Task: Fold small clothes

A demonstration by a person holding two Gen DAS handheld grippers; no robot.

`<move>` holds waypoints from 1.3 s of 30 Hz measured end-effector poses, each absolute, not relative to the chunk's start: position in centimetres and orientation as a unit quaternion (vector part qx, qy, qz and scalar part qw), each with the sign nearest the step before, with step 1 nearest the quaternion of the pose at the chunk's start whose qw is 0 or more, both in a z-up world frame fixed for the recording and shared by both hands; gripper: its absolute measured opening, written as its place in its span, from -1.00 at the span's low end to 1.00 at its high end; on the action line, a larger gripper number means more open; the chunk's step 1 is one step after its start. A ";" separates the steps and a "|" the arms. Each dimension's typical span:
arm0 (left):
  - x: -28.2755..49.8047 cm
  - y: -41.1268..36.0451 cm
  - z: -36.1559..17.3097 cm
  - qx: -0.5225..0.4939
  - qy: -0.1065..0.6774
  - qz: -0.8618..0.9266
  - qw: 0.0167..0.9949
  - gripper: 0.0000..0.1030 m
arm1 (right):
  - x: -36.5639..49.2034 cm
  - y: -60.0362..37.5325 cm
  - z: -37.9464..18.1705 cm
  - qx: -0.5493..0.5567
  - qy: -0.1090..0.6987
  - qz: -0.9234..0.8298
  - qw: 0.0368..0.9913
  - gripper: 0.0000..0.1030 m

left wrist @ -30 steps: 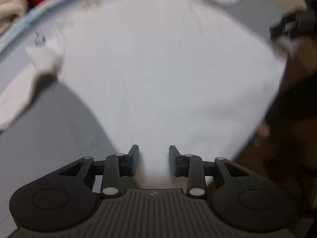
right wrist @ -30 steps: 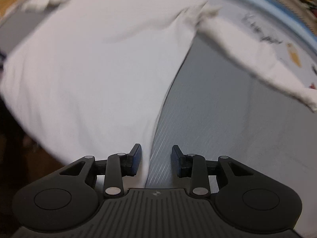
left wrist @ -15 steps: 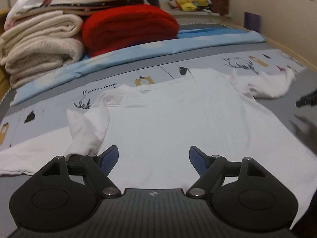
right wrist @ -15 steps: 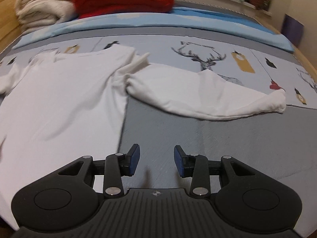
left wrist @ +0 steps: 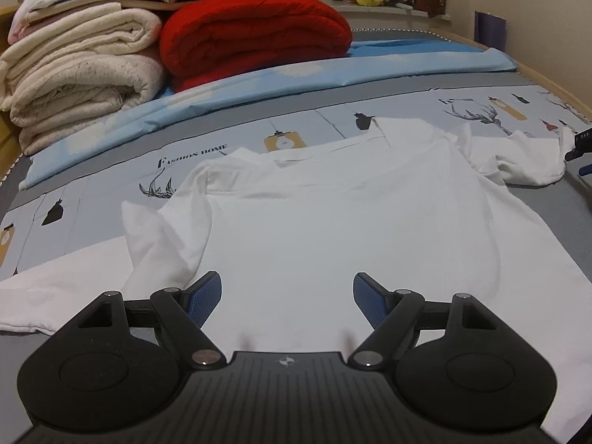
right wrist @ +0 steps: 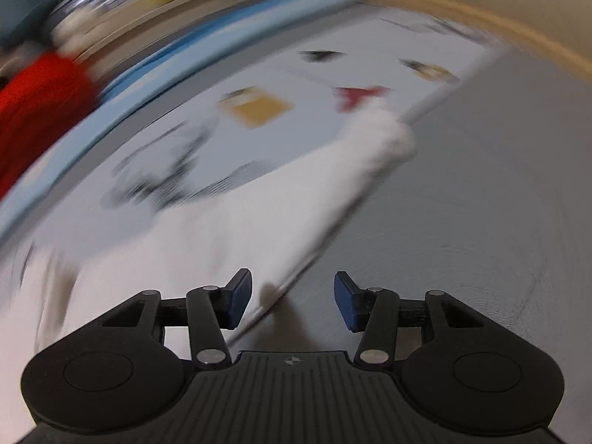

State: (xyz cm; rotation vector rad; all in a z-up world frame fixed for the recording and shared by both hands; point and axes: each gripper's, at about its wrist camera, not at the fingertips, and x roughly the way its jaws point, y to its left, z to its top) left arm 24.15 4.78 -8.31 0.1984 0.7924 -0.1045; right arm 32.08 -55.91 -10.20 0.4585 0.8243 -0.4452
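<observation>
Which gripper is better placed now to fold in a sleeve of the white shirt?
Probably the right gripper: its opening fingers straddle the edge of the long sleeve running ahead. The left gripper is open over the shirt body.

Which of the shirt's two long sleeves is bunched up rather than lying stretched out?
The far sleeve, crumpled into a heap beside the white shirt. The near-side sleeve extends flat along the printed bedsheet, with only a fold at its shoulder.
</observation>
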 end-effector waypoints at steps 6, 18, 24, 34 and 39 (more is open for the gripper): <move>25.1 6.0 -8.3 0.080 0.389 -0.030 0.917 0.61 | 34.6 -59.6 -12.5 0.272 0.358 -0.225 0.864 -0.58; 25.8 6.8 -8.9 0.078 0.410 -0.022 0.908 0.61 | 35.1 -67.9 -13.6 0.279 0.265 -0.341 0.858 -0.74; 25.6 6.6 -8.8 0.075 0.411 -0.025 0.908 0.61 | 33.2 -70.3 -13.8 0.320 0.224 -0.333 0.858 -0.32; 25.2 6.4 -8.7 0.076 0.410 -0.027 0.909 0.61 | 31.5 -70.8 -13.0 0.321 0.200 -0.349 0.857 -0.30; 24.7 6.5 -8.7 0.088 0.409 -0.027 0.908 0.61 | 33.2 -68.9 -11.5 0.207 0.257 -0.465 0.821 -0.24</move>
